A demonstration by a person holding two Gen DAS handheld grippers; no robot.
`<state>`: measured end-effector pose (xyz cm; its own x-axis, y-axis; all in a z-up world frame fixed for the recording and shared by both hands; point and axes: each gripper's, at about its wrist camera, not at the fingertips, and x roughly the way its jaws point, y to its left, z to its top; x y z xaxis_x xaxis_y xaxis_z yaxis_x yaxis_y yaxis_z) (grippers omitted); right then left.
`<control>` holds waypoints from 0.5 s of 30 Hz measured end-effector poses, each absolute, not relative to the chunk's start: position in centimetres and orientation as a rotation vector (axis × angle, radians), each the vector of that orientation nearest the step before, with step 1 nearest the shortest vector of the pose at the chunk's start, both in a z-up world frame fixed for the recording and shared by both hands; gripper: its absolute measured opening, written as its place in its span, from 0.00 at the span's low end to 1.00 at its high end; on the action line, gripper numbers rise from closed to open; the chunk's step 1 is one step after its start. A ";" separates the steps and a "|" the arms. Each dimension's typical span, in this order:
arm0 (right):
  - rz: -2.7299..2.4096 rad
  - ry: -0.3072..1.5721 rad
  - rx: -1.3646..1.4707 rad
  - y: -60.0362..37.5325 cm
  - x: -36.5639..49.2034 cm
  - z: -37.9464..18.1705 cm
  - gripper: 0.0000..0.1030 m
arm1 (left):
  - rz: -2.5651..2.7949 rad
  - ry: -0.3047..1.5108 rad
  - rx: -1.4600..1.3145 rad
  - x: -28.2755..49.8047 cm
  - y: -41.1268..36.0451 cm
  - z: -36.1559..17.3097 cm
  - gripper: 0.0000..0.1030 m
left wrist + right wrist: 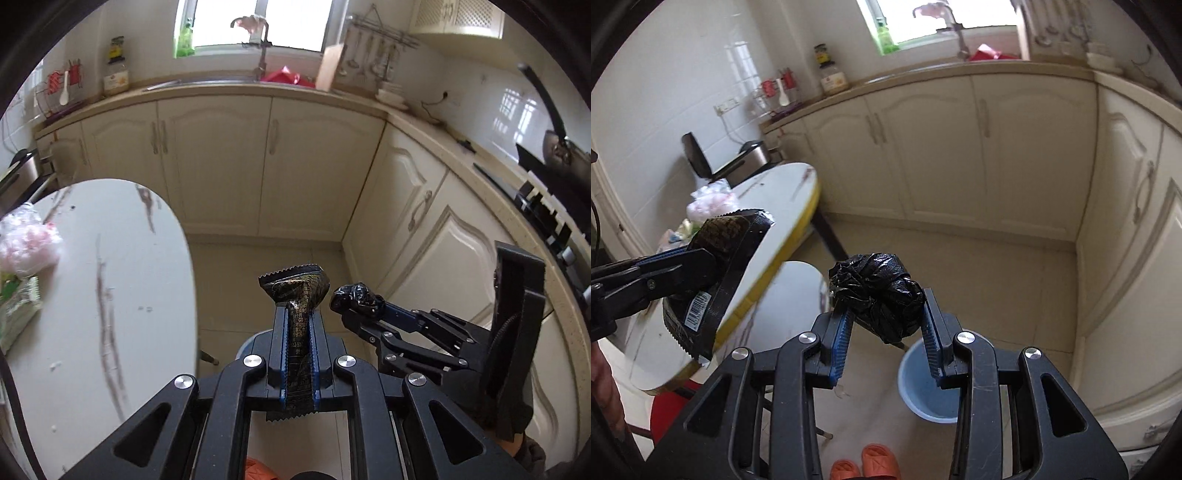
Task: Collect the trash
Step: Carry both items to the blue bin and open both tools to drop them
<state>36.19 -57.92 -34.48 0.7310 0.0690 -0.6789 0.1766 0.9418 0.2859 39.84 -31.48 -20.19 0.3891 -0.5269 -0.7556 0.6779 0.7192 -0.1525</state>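
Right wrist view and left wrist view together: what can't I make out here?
- Blue bucket: right wrist view, right claw and its crumpled black bag cover part of the rim and inside.
- Black wrapper: left wrist view, print too small to read, left claw covers its edges.
- Sink: both views, basin hidden behind the counter edge.

Wrist cameras angled down over own tongs, both sharing cabinets (266, 162), table (775, 206)

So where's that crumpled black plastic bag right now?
The black plastic bag is pinched in the right gripper, held above the floor over a blue bucket, right of the white table.
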 end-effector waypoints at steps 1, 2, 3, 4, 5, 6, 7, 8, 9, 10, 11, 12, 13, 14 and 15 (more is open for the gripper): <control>-0.078 0.769 0.353 -58.7 36.3 -35.3 0.32 | -0.776 0.909 0.209 40.6 -32.9 -21.4 0.06; -0.090 0.785 0.363 -59.3 36.6 -36.1 0.32 | -0.776 0.935 0.223 41.4 -34.2 -22.8 0.06; -0.093 0.803 0.370 -59.8 37.0 -36.9 0.32 | -0.783 0.963 0.244 42.1 -35.4 -24.0 0.07; -0.103 0.821 0.375 -60.3 37.4 -37.8 0.32 | -0.786 0.985 0.253 42.9 -36.3 -25.2 0.11; -0.112 0.836 0.379 -60.8 37.8 -38.8 0.32 | -0.779 0.995 0.263 43.7 -37.1 -26.1 0.12; -0.115 0.847 0.385 -61.2 38.3 -39.6 0.33 | -0.775 1.006 0.283 44.5 -37.8 -27.2 0.13; -0.118 0.866 0.393 -61.5 38.8 -40.4 0.33 | -0.761 1.012 0.297 45.5 -38.4 -28.0 0.14; -0.119 0.879 0.402 -61.9 39.4 -41.2 0.33 | -0.741 1.014 0.313 46.0 -38.9 -28.8 0.17; -0.123 0.884 0.409 -62.2 39.7 -41.9 0.33 | -0.727 1.007 0.326 46.1 -39.1 -29.3 0.28; -0.129 0.897 0.413 -62.5 40.0 -42.7 0.33 | -0.705 0.999 0.331 46.4 -39.2 -29.7 0.43; -0.130 0.906 0.422 -62.7 40.4 -43.2 0.35 | -0.690 0.993 0.325 46.9 -39.2 -30.0 0.48; -0.131 0.904 0.434 -62.9 40.8 -43.7 0.37 | -0.687 0.986 0.311 46.3 -39.6 -29.9 0.51; -0.131 0.909 0.442 -62.8 40.9 -44.3 0.40 | -0.679 0.985 0.299 46.5 -39.5 -29.9 0.51; -0.133 0.925 0.451 -62.9 41.3 -44.6 0.44 | -0.668 0.985 0.296 46.6 -39.5 -29.9 0.51; -0.146 0.933 0.462 -63.0 41.3 -44.8 0.49 | -0.666 0.981 0.291 45.1 -39.3 -29.2 0.51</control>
<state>41.32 -62.99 -44.85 0.5940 0.0757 -0.8009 0.3172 0.8928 0.3197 45.12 -39.33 -29.16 0.3799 -0.3868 -0.8402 0.6386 0.7669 -0.0643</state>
